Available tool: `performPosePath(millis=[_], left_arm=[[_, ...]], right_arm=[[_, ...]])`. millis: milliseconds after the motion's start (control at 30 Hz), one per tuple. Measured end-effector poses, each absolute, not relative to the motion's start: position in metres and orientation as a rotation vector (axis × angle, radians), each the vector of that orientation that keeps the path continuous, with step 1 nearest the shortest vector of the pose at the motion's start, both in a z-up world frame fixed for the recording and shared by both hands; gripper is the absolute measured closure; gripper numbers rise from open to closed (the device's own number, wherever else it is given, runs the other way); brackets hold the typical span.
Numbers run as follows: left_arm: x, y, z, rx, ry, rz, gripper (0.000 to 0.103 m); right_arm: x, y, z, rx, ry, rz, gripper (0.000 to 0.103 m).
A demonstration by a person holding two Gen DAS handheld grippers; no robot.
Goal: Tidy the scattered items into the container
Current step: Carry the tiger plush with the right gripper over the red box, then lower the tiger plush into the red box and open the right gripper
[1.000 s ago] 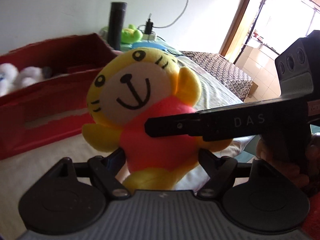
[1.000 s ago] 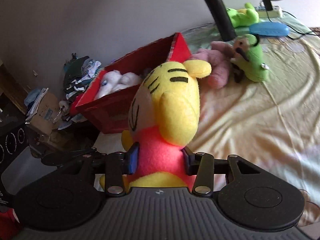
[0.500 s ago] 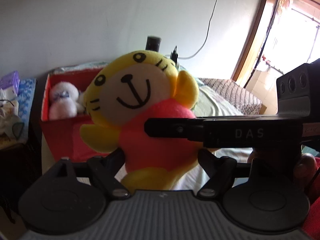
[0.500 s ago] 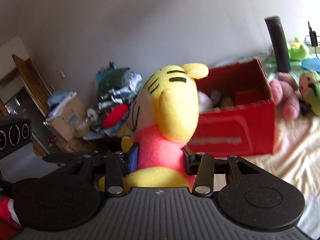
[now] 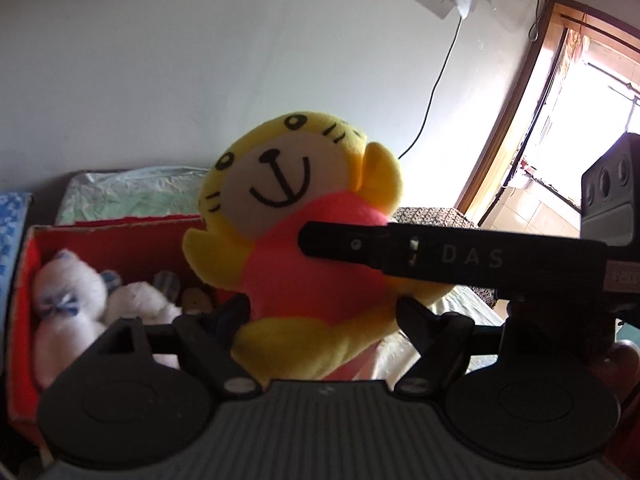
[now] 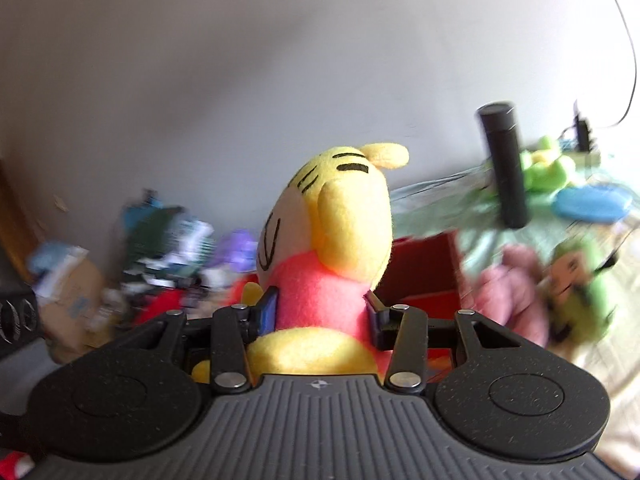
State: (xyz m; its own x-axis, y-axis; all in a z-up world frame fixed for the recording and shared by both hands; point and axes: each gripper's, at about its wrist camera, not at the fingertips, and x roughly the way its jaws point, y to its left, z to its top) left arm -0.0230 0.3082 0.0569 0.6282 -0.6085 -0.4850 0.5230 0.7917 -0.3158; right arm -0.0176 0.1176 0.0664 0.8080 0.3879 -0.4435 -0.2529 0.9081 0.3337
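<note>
Step in hand: carrying the yellow tiger plush to the red box; it looks held in the air, not yet over the opening.
Left gripper: its fingers flank the plush's lower body at centre frame; whether they press it or stand just off it, I cannot tell.
Right gripper: pressed onto the plush's pink middle, one finger on each side; seen in the left view as a black bar crossing from the right edge.
Plush place: centre of both views, upright, face toward the left camera.
Box: lower left of the left view, open top, white plush toys already inside at its left end.
Next move, as I judge it: bring the plush over the box's free right part, lower it, then spread the fingers.
Edges: the near box wall must be cleared.
Open room: bare wall above; the right view is blurred, with a black cylinder and other toys at right.
</note>
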Motion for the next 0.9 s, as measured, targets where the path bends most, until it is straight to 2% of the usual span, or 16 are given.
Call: performPosePath(millis=[267,467,733,833,900], left_arm=[[0.015,0.285,0.022,-0.119,0.732,-0.635,0.024],[0.027,0.287,0.003,-0.151,0.789,-0.618,0.02],[0.046,0.292,-0.013,-0.167,0.881,-0.678,0.02],[0.048,0.293,-0.014,-0.175,0.888,-0.714,0.02],[0.05,0.293,-0.014,-0.178,0.899,-0.732,0.02]], right_arm=[[0.022,0.135,0.036,0.02,0.696,0.241,0.058],[0.033,0.149,0.022,-0.129,0.729,0.215,0.056],[0.046,0.159,0.015,-0.167,0.808,0.167,0.042],[0.036,0.157,0.025,-0.169,0.752,0.161,0.041],[0.028,0.154,0.033,-0.162,0.69,0.113,0.034]])
